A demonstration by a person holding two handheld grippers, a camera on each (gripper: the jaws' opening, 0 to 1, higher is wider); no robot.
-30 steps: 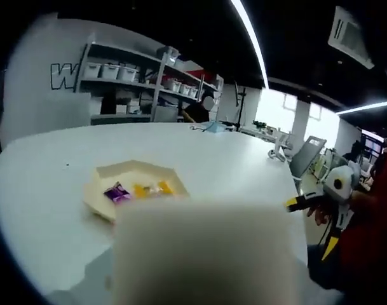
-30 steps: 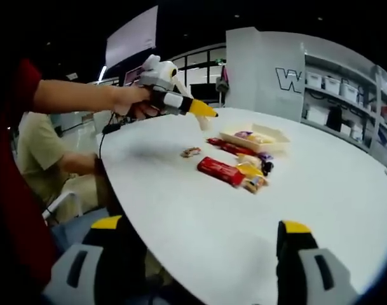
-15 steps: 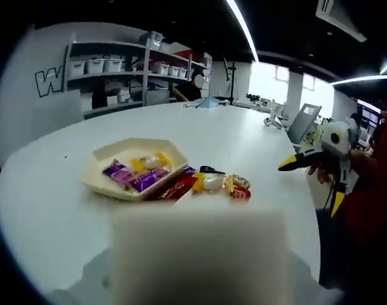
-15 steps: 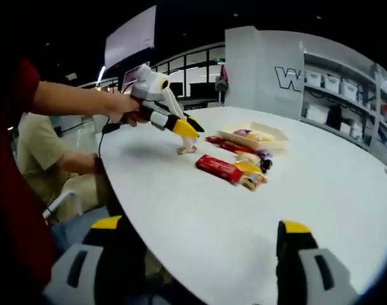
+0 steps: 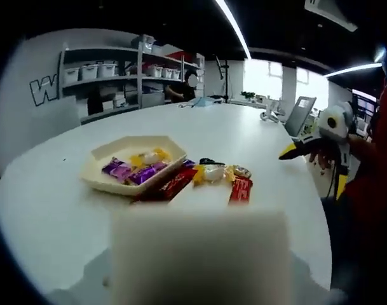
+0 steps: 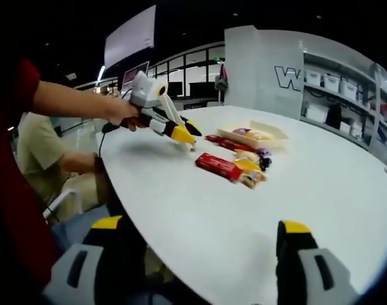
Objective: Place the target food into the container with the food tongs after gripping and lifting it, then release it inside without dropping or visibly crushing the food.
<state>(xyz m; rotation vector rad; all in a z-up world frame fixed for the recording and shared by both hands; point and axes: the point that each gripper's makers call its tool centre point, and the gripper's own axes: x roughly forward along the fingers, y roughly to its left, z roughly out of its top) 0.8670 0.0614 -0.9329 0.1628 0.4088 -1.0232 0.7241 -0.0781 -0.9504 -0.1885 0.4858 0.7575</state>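
The left gripper (image 6: 183, 132) points down at the table (image 6: 199, 216), tips near a small wrapped snack (image 6: 192, 147) lying apart from the red bar (image 6: 217, 166). Whether its jaws are open cannot be told. The right gripper (image 6: 199, 270) waits low at the near edge, jaws spread and empty. The cream tray (image 5: 101, 181) holds several wrapped sweets. Likely risks: a shallow bite lets the wrapper slip free; excess squeeze crushes it.
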